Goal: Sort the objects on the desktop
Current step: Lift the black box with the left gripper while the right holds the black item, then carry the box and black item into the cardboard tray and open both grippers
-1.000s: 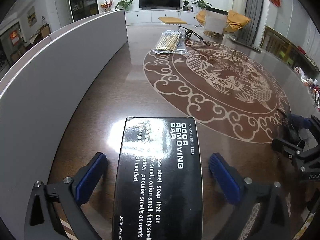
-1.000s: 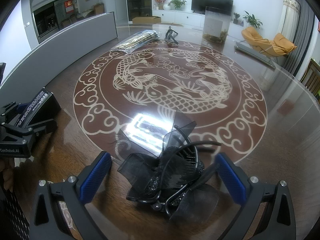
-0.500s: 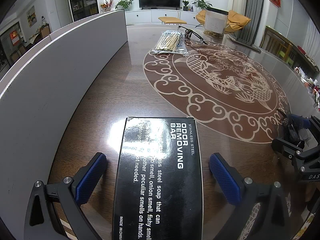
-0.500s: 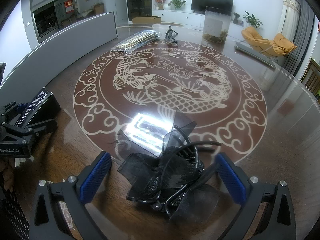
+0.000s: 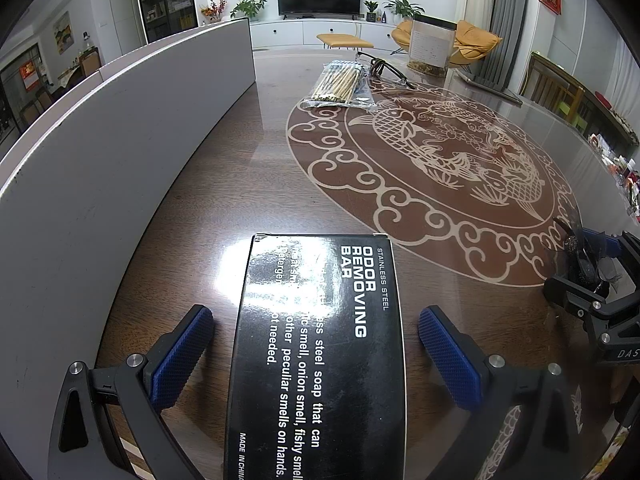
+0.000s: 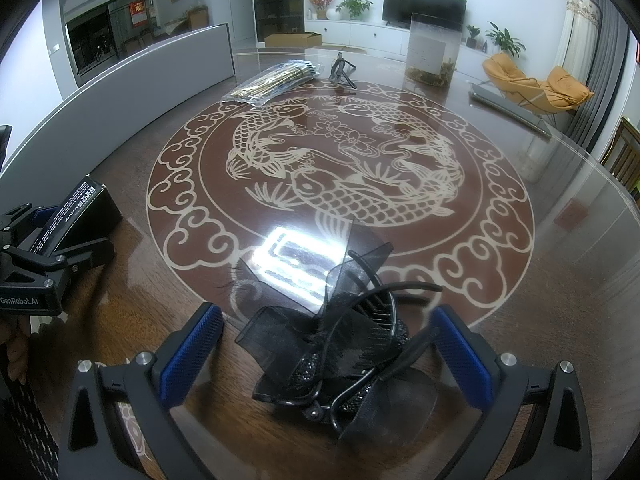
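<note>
A black box [image 5: 320, 344] printed "ODOR REMOVING BAR" lies flat on the table between the blue pads of my left gripper [image 5: 316, 344], which is open with a gap on each side of the box. In the right wrist view the same box [image 6: 80, 212] sits at the far left. A black hair clip with a mesh bow [image 6: 340, 344] lies between the pads of my right gripper [image 6: 324, 340], also open and not touching it. From the left wrist view the clip [image 5: 584, 260] shows at the right edge.
A long grey curved panel [image 5: 120, 152] borders the table on the left. A clear packet of chopsticks [image 6: 276, 80], a small dark clip [image 6: 340, 70] and a glass tank [image 6: 432, 50] stand at the far side. The round table [image 6: 560, 280] carries a fish inlay.
</note>
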The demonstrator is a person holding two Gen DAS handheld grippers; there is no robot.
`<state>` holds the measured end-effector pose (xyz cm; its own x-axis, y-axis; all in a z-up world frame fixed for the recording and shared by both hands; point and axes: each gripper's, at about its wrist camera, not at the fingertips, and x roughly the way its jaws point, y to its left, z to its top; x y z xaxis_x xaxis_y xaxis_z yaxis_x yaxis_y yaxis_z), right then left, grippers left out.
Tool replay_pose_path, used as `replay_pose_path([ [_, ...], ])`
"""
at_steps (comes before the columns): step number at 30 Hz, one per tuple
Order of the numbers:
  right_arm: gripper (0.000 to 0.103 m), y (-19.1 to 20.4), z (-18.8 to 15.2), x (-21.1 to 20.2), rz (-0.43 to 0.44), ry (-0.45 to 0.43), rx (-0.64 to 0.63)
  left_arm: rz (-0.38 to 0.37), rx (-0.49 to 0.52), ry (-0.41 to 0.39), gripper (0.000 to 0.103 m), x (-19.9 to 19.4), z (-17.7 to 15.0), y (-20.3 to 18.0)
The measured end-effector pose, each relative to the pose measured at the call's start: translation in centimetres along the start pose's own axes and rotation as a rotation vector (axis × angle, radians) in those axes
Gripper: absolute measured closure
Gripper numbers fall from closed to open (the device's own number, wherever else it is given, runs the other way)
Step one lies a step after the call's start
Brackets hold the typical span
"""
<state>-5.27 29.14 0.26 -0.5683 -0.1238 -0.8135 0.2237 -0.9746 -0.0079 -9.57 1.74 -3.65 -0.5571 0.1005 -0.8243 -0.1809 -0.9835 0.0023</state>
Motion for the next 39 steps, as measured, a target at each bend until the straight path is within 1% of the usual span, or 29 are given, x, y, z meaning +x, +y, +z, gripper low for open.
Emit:
replay_pose_path([
  [14,0.000,0.0,0.0,0.0,0.001,0.000,0.000,-0.006,0.001,0.001,0.000,0.1,0.1,0.0],
  [17,0.000,-0.3,0.0,-0.1,0.021,-0.006,0.012,-0.006,0.003,0.002,0.000,0.2,0.0,-0.1],
  [19,0.000,-0.3,-0.2,-0.3,0.040,-0.002,-0.028,-0.006,0.002,0.002,0.000,0.1,0.0,-0.1],
  [20,0.000,-0.2,-0.3,-0.3,0.036,0.007,-0.051,-0.005,0.002,0.002,0.000,0.1,0.0,-0.1],
  [23,0.000,-0.4,-0.3,-0.4,0.051,0.043,-0.067,-0.010,0.013,0.006,0.000,0.3,0.1,-0.1],
  [24,0.002,-0.5,-0.2,-0.4,0.060,0.049,-0.065,-0.019,0.025,0.010,0.000,0.4,0.3,-0.1],
  [25,0.008,-0.8,-0.1,-0.5,0.067,0.050,-0.054,-0.026,0.035,0.011,0.000,0.5,0.5,-0.1],
  [26,0.033,-0.9,0.0,-0.6,0.045,0.049,-0.051,-0.031,0.043,-0.009,0.020,0.3,0.7,0.0],
  [27,0.063,-1.1,0.1,-1.0,0.038,0.041,-0.045,-0.037,0.047,-0.038,0.045,-0.1,0.8,0.1],
  [28,0.063,-1.3,0.3,-1.5,0.032,0.045,-0.031,-0.050,0.046,-0.034,0.045,-0.2,1.0,0.2],
  [29,0.063,-1.5,0.4,-1.7,0.048,0.056,-0.019,-0.065,0.034,-0.032,0.045,-0.2,0.9,0.4],
  [31,0.063,-1.3,0.3,-2.6,0.046,0.052,-0.025,-0.120,-0.014,-0.036,0.045,-0.8,0.7,1.2],
  [32,0.063,-1.1,0.1,-3.5,0.049,0.036,-0.034,-0.151,-0.040,-0.041,0.045,-1.2,0.6,1.6],
  [33,0.063,-1.0,0.0,-4.2,0.059,0.020,-0.031,-0.184,-0.061,-0.055,0.045,-2.1,0.5,1.9],
  [36,0.063,-1.0,0.0,-6.7,0.084,-0.050,-0.008,-0.225,-0.078,-0.111,0.045,-4.7,0.4,2.4],
  [39,0.063,-0.9,0.2,-7.5,0.116,-0.065,0.003,-0.245,-0.105,-0.153,0.045,-6.9,-0.1,3.0],
])
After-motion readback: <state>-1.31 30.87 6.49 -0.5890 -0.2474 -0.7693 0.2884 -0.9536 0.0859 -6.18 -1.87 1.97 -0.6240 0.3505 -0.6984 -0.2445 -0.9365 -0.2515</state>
